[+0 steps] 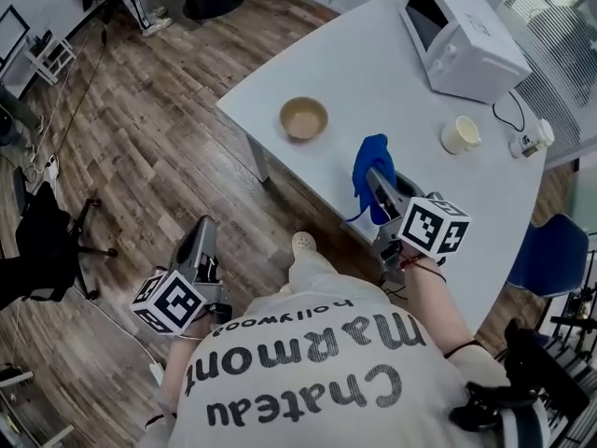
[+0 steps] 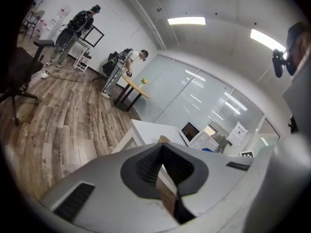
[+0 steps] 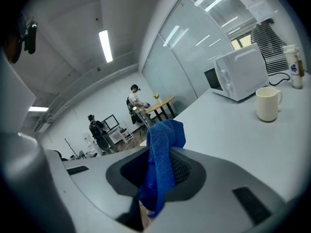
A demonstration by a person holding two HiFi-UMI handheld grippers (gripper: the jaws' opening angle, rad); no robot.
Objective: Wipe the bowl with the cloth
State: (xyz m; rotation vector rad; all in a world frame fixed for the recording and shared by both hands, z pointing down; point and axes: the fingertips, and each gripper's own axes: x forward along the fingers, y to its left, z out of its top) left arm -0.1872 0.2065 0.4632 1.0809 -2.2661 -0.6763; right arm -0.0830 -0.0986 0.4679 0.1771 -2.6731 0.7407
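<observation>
A tan bowl [image 1: 304,118] stands empty near the left corner of the white table [image 1: 373,73]. My right gripper [image 1: 377,181] hovers over the table's near edge, to the right of and nearer than the bowl, shut on a blue cloth [image 1: 371,168]. In the right gripper view the blue cloth [image 3: 163,161] sticks up from between the jaws of the right gripper [image 3: 160,154]. My left gripper [image 1: 204,233] hangs low over the wooden floor, off the table's left side. In its own view the left gripper [image 2: 163,148] is shut with nothing in it, and the bowl's rim [image 2: 164,140] peeks just above the jaws.
A white microwave [image 1: 462,35] stands at the table's far side, with a cream mug [image 1: 461,134] and a small white bottle [image 1: 532,140] to the right. A black office chair [image 1: 47,241] stands on the floor [image 1: 140,157] at left. People stand by a round table [image 2: 131,84] far off.
</observation>
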